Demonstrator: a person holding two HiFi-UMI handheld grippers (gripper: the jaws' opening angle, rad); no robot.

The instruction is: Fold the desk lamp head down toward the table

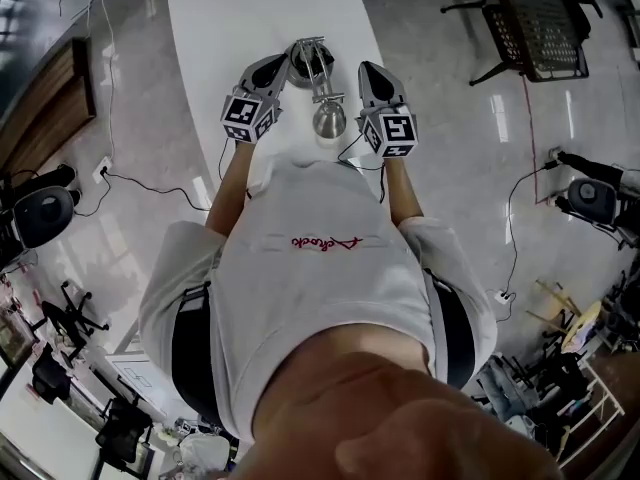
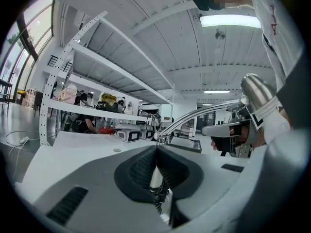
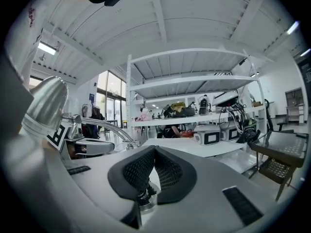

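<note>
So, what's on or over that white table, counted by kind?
Desk lamp: 1
Grippers: 2, the left gripper and the right gripper, both shut and empty
Total: 3

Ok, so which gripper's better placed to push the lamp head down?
Probably right. The right gripper and left gripper, both shut and empty, flank the lamp head, but the right one sits slightly nearer it.
</note>
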